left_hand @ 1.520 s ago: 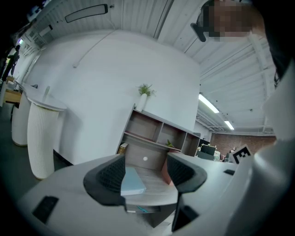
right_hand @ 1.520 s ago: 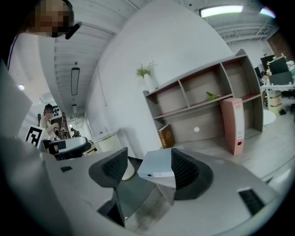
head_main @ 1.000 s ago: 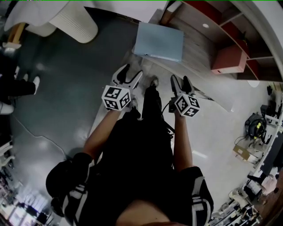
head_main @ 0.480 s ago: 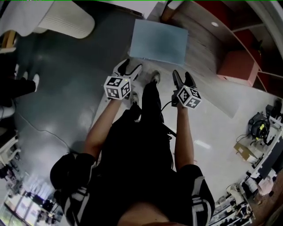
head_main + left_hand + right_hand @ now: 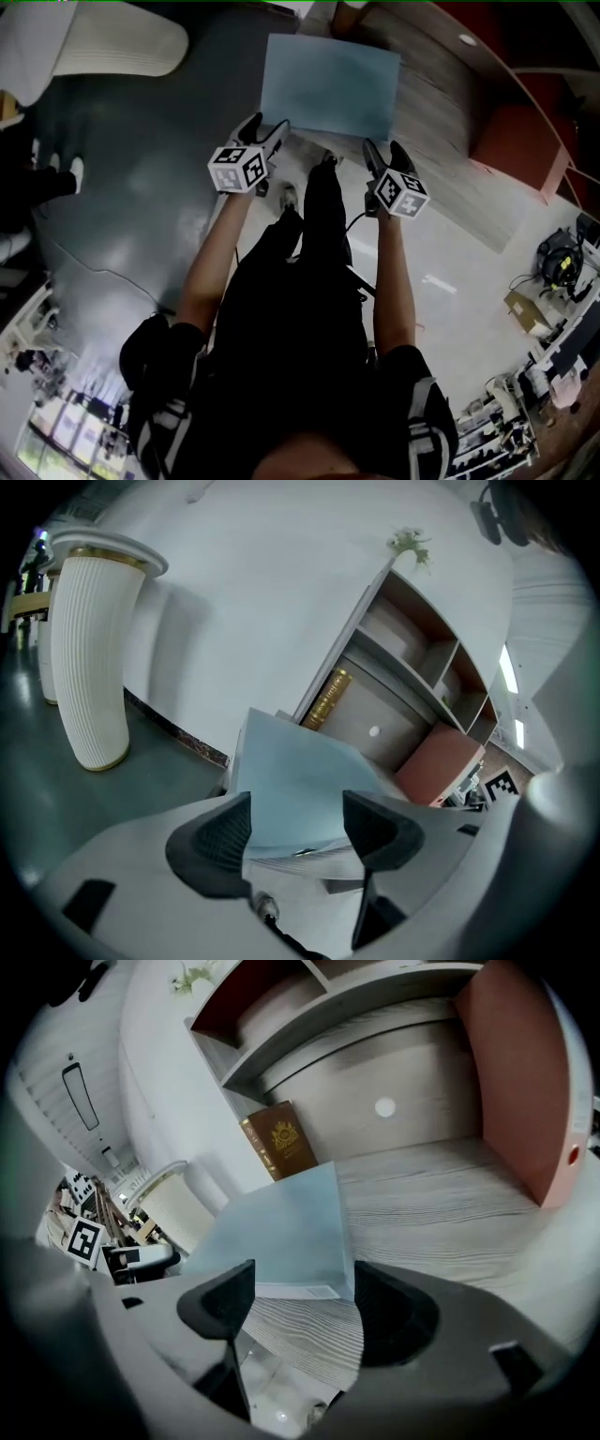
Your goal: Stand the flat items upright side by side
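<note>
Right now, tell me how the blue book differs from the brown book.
The blue book lies flat at the front of the shelf; the brown book stands on edge at the back, leaning. The blue book's cover is plain; the brown book's bears a gold crest. Both sit on that same wooden shelf.
</note>
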Demonstrator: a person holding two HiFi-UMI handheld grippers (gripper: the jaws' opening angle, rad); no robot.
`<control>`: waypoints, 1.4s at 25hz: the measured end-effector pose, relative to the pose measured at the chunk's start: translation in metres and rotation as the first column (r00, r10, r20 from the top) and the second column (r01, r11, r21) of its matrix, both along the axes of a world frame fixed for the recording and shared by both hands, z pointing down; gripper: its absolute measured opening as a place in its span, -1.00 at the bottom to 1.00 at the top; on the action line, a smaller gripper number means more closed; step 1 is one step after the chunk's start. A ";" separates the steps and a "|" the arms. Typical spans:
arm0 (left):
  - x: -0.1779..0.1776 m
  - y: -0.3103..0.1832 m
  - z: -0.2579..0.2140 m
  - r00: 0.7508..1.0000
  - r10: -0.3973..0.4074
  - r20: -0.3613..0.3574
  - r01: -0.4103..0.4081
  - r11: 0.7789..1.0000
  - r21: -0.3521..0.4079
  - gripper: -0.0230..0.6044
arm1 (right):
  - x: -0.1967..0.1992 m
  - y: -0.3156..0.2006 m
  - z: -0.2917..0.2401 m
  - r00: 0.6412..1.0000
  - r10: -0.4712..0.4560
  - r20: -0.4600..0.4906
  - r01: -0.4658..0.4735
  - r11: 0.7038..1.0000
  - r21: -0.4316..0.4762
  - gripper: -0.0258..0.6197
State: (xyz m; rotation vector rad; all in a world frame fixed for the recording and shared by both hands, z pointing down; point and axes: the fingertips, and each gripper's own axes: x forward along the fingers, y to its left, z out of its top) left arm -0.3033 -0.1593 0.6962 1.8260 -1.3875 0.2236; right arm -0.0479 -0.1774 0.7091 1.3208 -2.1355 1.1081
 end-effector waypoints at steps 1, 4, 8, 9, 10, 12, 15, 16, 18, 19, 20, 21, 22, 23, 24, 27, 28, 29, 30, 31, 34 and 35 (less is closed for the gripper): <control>-0.002 -0.001 0.005 1.000 0.002 0.003 -0.002 1.000 -0.013 0.03 | -0.002 -0.002 0.003 1.000 -0.004 0.002 0.004 1.000 -0.004 0.10; -0.005 -0.001 0.016 1.000 -0.003 0.014 0.003 0.999 -0.038 0.04 | -0.006 -0.006 0.010 1.000 -0.013 0.014 0.014 1.000 -0.016 0.10; -0.014 -0.004 0.013 0.998 -0.053 0.040 0.053 0.998 -0.020 0.04 | -0.012 -0.011 0.014 0.999 -0.027 0.024 0.028 0.999 -0.019 0.10; -0.017 -0.003 0.013 0.997 -0.064 0.050 0.065 0.998 -0.019 0.04 | -0.013 -0.012 0.015 0.999 -0.030 0.026 0.031 0.999 -0.019 0.10; -0.020 -0.002 0.015 0.996 -0.070 0.057 0.071 0.997 -0.024 0.04 | -0.015 -0.012 0.015 0.999 -0.033 0.026 0.034 0.999 -0.018 0.10; -0.022 0.000 0.024 0.996 -0.072 0.052 0.075 0.996 -0.046 0.04 | -0.016 -0.011 0.017 0.999 -0.038 0.027 0.038 0.999 -0.019 0.10; -0.019 0.000 0.032 0.998 -0.054 0.022 0.055 0.995 -0.077 0.04 | -0.016 -0.011 0.017 0.999 -0.045 0.028 0.045 0.999 -0.018 0.10; -0.017 0.000 0.033 0.999 -0.045 0.019 0.046 0.996 -0.081 0.05 | -0.017 -0.011 0.016 0.998 -0.050 0.027 0.051 0.999 -0.017 0.10; -0.014 0.000 0.032 0.999 -0.022 0.031 0.024 0.996 -0.083 0.05 | -0.017 -0.009 0.014 0.998 -0.062 0.023 0.062 0.998 -0.016 0.10; -0.013 0.001 0.031 0.999 -0.009 0.034 0.012 0.996 -0.085 0.05 | -0.016 -0.008 0.013 0.998 -0.065 0.021 0.065 0.998 -0.016 0.10; -0.010 0.002 0.031 0.999 0.003 0.032 -0.001 0.996 -0.087 0.05 | -0.014 -0.007 0.013 0.998 -0.064 0.020 0.065 0.998 -0.018 0.10; -0.006 0.003 0.030 1.000 0.017 0.027 -0.014 0.996 -0.090 0.05 | -0.010 -0.006 0.012 0.998 -0.060 0.020 0.061 0.998 -0.020 0.10; -0.002 0.004 0.030 0.999 0.030 0.021 -0.028 0.995 -0.092 0.05 | -0.006 -0.004 0.012 0.998 -0.054 0.020 0.054 0.998 -0.022 0.10; 0.003 0.005 0.030 0.999 0.042 0.017 -0.040 0.995 -0.095 0.05 | -0.002 -0.001 0.011 0.999 -0.045 0.018 0.046 0.999 -0.023 0.10; 0.007 0.008 0.029 0.998 0.054 0.015 -0.052 0.994 -0.097 0.05 | 0.003 0.003 0.010 0.999 -0.036 0.015 0.036 0.999 -0.023 0.10; 0.022 0.018 0.025 0.995 0.098 0.017 -0.096 0.991 -0.092 0.05 | 0.018 0.019 0.005 1.000 0.001 0.003 -0.001 1.000 -0.020 0.10; 0.029 0.021 0.024 0.993 0.115 0.017 -0.113 0.990 -0.086 0.05 | 0.025 0.026 0.004 1.000 0.016 -0.004 -0.016 1.000 -0.019 0.10; 0.036 0.023 0.023 0.991 0.132 0.015 -0.130 0.988 -0.080 0.05 | 0.033 0.034 0.003 0.999 0.030 -0.014 -0.030 0.999 -0.019 0.10; 0.044 0.027 0.021 0.989 0.151 0.013 -0.149 0.986 -0.072 0.05 | 0.041 0.042 0.002 0.999 0.043 -0.024 -0.044 0.999 -0.019 0.10; 0.052 0.030 0.020 0.985 0.170 0.011 -0.169 0.984 -0.065 0.05 | 0.048 0.050 0.001 0.998 0.057 -0.031 -0.058 0.998 -0.017 0.10; 0.072 0.039 0.017 0.971 0.239 0.006 -0.239 0.970 -0.044 0.05 | 0.067 0.078 -0.002 0.992 0.116 -0.043 -0.117 0.993 -0.018 0.10; 0.080 0.041 0.016 0.964 0.266 0.004 -0.266 0.963 -0.036 0.05 | 0.074 0.087 -0.004 0.989 0.143 -0.046 -0.144 0.989 -0.019 0.10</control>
